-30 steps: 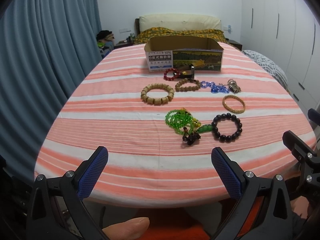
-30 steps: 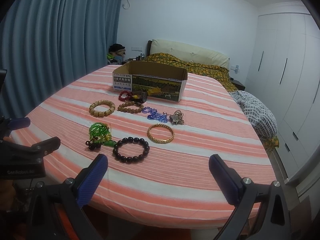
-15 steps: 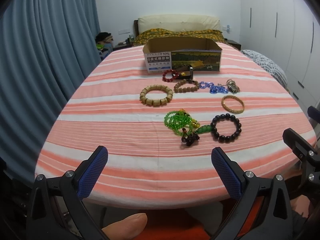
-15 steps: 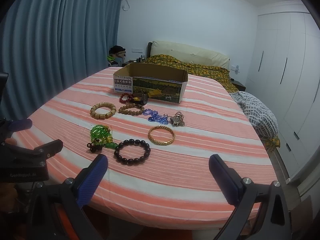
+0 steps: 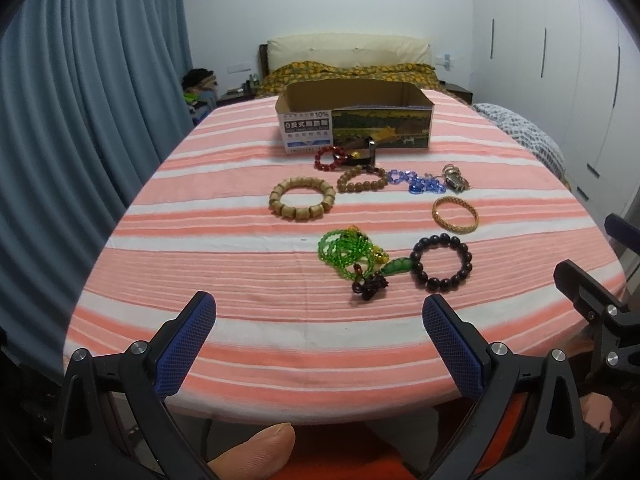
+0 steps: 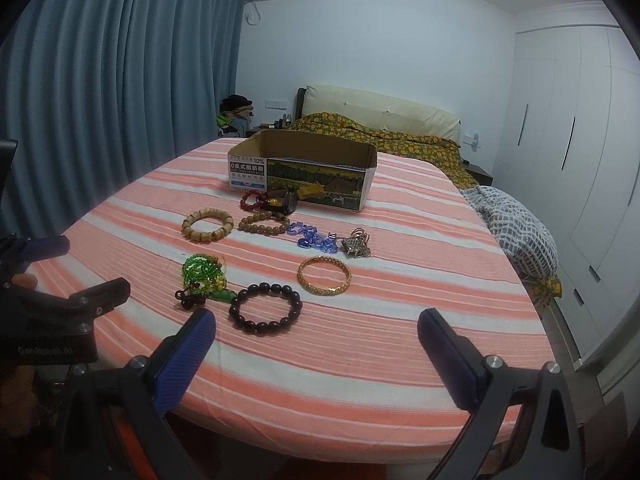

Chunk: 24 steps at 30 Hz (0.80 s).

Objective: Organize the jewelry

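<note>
Jewelry lies spread on a striped tablecloth (image 5: 240, 280). Nearest me are a black bead bracelet (image 5: 441, 261) (image 6: 265, 308) and a tangle of green beads (image 5: 349, 252) (image 6: 203, 274). Behind them lie a gold bangle (image 5: 455, 214) (image 6: 324, 275), a tan wooden bracelet (image 5: 302, 197) (image 6: 207, 224), a brown bead bracelet (image 5: 362, 178), blue crystals (image 5: 416, 182), a silver piece (image 5: 455, 178) and a red bracelet (image 5: 330, 157). An open cardboard box (image 5: 354, 118) (image 6: 302, 172) stands at the back. My left gripper (image 5: 319, 344) and right gripper (image 6: 316, 350) hang open over the table's near edge, holding nothing.
A blue curtain (image 5: 80, 120) hangs along the left. A bed (image 6: 380, 128) with a yellow patterned cover is behind the table, and white wardrobes (image 6: 568, 140) line the right wall. A thumb (image 5: 252, 454) shows below the left gripper.
Both grippers have edged slightly forward towards the jewelry. The jaws stay wide apart and nothing on the table has moved.
</note>
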Each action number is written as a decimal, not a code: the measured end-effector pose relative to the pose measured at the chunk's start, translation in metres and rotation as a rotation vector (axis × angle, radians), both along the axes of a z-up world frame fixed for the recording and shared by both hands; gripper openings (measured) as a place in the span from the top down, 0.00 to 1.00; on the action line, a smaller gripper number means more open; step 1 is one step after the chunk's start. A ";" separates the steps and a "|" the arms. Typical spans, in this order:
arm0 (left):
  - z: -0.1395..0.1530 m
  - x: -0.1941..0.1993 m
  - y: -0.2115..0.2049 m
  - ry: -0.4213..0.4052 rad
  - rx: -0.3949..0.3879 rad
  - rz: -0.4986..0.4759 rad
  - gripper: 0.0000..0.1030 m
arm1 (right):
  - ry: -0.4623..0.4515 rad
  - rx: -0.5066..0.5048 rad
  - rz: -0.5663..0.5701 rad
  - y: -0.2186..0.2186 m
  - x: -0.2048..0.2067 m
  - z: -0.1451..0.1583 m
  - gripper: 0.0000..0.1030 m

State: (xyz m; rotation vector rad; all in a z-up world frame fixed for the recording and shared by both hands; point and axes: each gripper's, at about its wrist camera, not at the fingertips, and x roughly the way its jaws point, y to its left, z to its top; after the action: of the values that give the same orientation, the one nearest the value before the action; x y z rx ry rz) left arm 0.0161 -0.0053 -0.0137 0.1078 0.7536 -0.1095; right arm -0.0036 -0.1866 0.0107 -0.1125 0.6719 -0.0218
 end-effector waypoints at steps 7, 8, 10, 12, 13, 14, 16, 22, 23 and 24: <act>0.002 -0.001 0.002 -0.008 -0.021 0.001 0.00 | -0.002 -0.001 0.001 0.000 0.001 0.000 0.00; 0.003 0.000 0.003 -0.006 -0.029 0.002 0.00 | -0.003 -0.001 0.002 0.000 0.001 0.000 0.00; 0.003 0.001 0.006 0.000 -0.044 0.010 0.00 | -0.004 -0.003 0.001 0.000 0.002 0.000 0.00; 0.003 0.003 0.008 -0.001 -0.045 0.019 0.00 | -0.004 -0.003 0.001 -0.001 0.002 0.000 0.00; 0.002 0.003 0.008 0.000 -0.042 0.021 0.00 | -0.003 -0.003 0.001 0.000 0.002 0.000 0.00; 0.001 0.003 0.008 0.001 -0.042 0.022 0.00 | -0.003 -0.003 0.001 0.000 0.002 0.000 0.00; 0.000 0.004 0.008 0.006 -0.042 0.024 0.00 | -0.004 -0.003 0.002 0.000 0.002 0.000 0.00; -0.003 0.007 0.008 0.017 -0.034 0.019 0.00 | -0.003 -0.007 0.003 -0.001 0.004 -0.001 0.00; -0.004 0.008 0.008 0.019 -0.037 0.018 0.00 | -0.003 -0.007 0.003 0.000 0.004 -0.001 0.00; -0.004 0.009 0.008 0.020 -0.038 0.016 0.00 | -0.002 -0.009 0.004 0.000 0.004 -0.001 0.00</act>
State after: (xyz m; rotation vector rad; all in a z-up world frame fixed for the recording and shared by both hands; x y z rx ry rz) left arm 0.0247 0.0026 -0.0179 0.0642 0.7714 -0.1097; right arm 0.0006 -0.1869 0.0094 -0.1220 0.6692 -0.0213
